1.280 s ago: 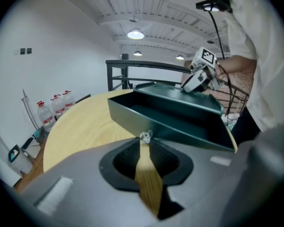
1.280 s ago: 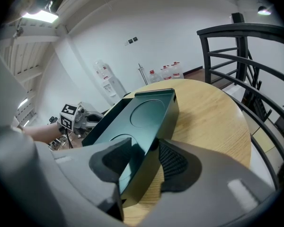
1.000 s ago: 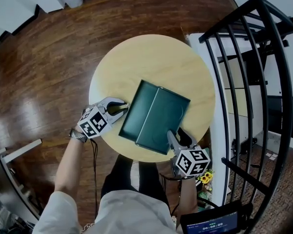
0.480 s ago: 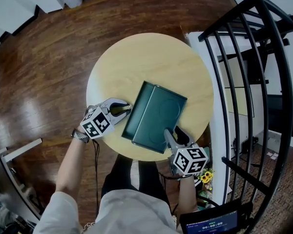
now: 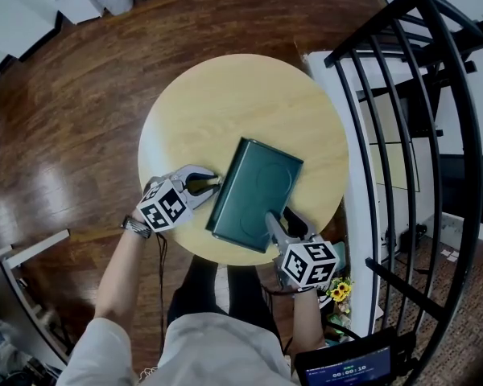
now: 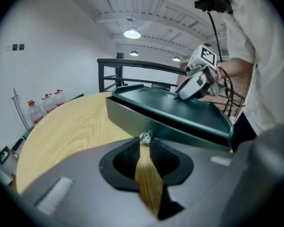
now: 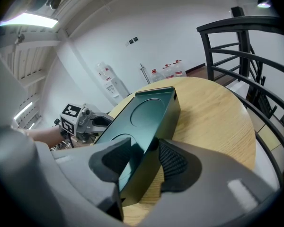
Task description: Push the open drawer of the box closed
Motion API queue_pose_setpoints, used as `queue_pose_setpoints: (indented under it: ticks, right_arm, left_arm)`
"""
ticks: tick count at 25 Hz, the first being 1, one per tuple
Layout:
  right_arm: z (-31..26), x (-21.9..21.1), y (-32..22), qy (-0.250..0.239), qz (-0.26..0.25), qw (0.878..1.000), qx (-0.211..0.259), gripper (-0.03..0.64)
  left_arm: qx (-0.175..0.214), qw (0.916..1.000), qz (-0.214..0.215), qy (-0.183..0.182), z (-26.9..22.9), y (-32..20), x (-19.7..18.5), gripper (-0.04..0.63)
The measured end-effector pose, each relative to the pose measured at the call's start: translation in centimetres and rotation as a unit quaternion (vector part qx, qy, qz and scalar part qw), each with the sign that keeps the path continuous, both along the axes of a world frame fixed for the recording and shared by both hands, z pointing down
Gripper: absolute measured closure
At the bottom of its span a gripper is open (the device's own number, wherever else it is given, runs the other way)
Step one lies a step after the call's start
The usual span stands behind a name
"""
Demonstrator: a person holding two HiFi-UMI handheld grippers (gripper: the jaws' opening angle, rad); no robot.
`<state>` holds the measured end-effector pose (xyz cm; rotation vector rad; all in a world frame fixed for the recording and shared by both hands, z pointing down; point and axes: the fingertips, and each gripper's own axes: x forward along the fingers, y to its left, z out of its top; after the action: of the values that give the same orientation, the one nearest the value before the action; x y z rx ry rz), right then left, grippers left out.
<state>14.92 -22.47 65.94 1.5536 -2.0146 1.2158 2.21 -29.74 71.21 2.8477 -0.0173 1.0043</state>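
Drawer (image 6: 132, 118) sits nearly shut in the box (image 5: 256, 190) on the surface (image 5: 209, 111). My left gripper (image 5: 212, 185) has its fingers narrowly parted at the knob (image 6: 145, 136), and my right gripper (image 5: 280, 218) has its fingers clamped on the box's edge.

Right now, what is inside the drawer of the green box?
Only the front of the drawer and its small knob show, just ahead of the left gripper. The top of the box covers the inside, so any contents cannot be seen.
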Motion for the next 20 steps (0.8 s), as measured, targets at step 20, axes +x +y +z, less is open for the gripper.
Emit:
queue_pose_setpoints:
  ticks: [20]
  right_arm:
    - [0.0, -0.1, -0.2, 0.003, -0.008, 1.000, 0.003, 0.430]
  left_arm:
    - [-0.012, 0.9999, 0.003, 0.002, 0.0, 1.0, 1.6, 0.520]
